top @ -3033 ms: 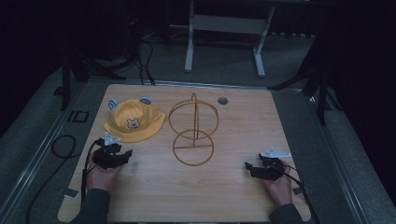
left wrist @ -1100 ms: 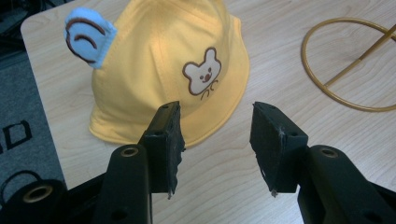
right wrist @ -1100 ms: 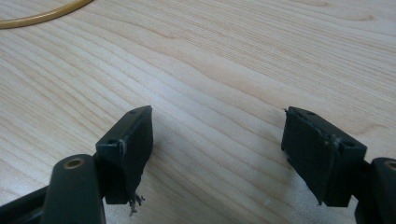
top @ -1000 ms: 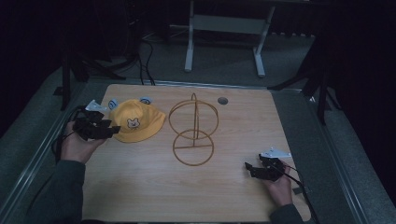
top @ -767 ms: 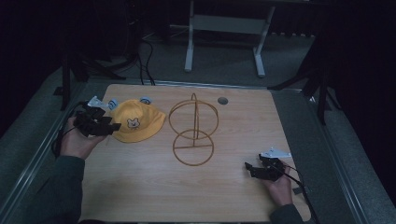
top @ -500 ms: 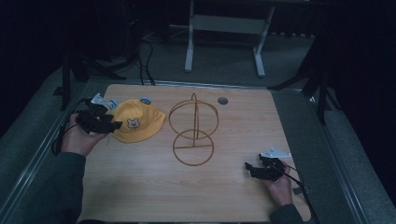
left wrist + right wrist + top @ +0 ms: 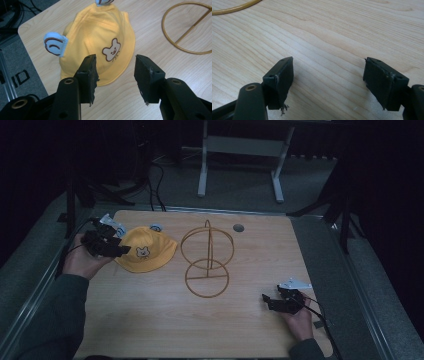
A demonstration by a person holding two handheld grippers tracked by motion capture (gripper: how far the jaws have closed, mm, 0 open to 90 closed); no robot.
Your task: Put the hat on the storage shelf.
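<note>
Dim surroundings and a grey floor frame the pale wooden tabletop, where the work is only starting. At its left edge the left tool hangs just over the near brim of the yellow hat, its jaws parted and nothing between them; in the left gripper view the left tool looks down past those jaws at the hat, which lies flat with its bear patch facing up and one blue ear standing at the side. Just beside the hat, toward the middle, stands the gold wire stand, a ring base with an upright hoop. Well apart, near the right front corner, the right tool rests low over bare wood, released.

The step in hand looks like the approach for a grasp on the hat. The next move probably calls for lowering the left tool until one jaw slips under the soft brim, then closing.

The second blue ear is cut off at the top of the left gripper view, and whether the brim lies fully flat cannot be told.
</note>
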